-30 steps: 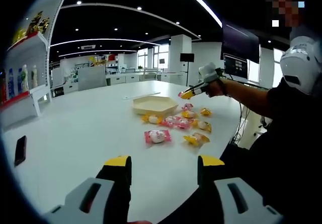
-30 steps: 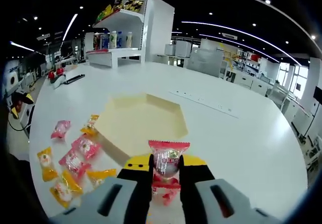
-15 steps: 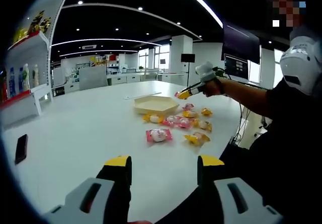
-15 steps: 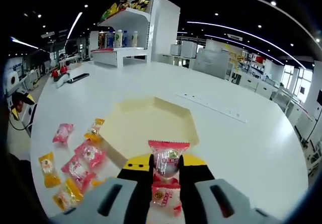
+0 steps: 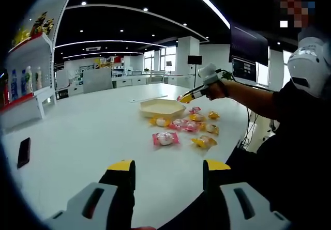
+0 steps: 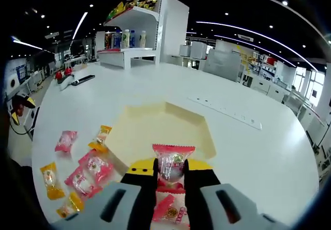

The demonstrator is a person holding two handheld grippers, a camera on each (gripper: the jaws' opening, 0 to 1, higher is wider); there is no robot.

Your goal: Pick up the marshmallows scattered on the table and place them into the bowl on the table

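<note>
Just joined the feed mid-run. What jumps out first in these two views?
The right gripper, shut on a pink-wrapped marshmallow, held at the near edge of the empty cream hexagonal bowl. More pink and yellow marshmallows lie scattered on the white table beside the bowl. The left gripper hangs open, away from them.

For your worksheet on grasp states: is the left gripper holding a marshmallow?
No. The left gripper is open over the bare table, nothing between its jaws.
</note>
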